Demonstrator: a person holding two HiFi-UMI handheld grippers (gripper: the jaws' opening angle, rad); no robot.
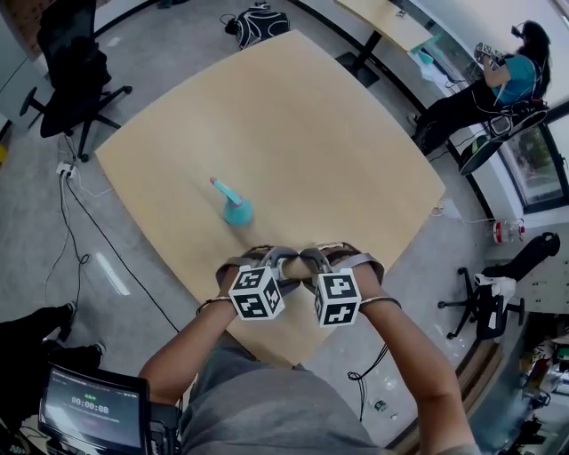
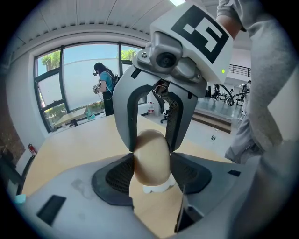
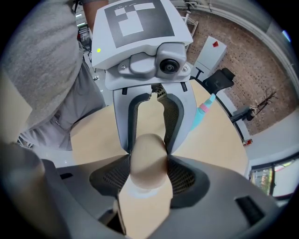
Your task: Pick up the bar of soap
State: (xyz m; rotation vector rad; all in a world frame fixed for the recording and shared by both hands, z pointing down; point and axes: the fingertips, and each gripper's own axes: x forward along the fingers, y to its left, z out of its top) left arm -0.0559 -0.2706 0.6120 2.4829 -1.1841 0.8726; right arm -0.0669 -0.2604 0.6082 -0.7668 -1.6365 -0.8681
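The bar of soap [image 2: 152, 156] [image 3: 147, 156] is a tan oval standing on edge over a small white base [image 2: 156, 187]. My left gripper [image 2: 152, 173] and my right gripper [image 3: 148, 170] face each other tip to tip, and both pairs of pads press its sides. In the head view the two grippers, left [image 1: 283, 259] and right [image 1: 311, 259], meet near the front edge of the wooden table [image 1: 293, 124], and the soap is hidden between them. A teal holder with a pink-tipped stick [image 1: 235, 207] [image 3: 202, 114] stands just beyond them.
A black office chair [image 1: 76, 80] stands at the table's far left and a backpack [image 1: 258, 25] lies on the floor behind it. A seated person [image 1: 507, 80] is at the far right. A tablet with a timer [image 1: 93, 411] sits at my lower left.
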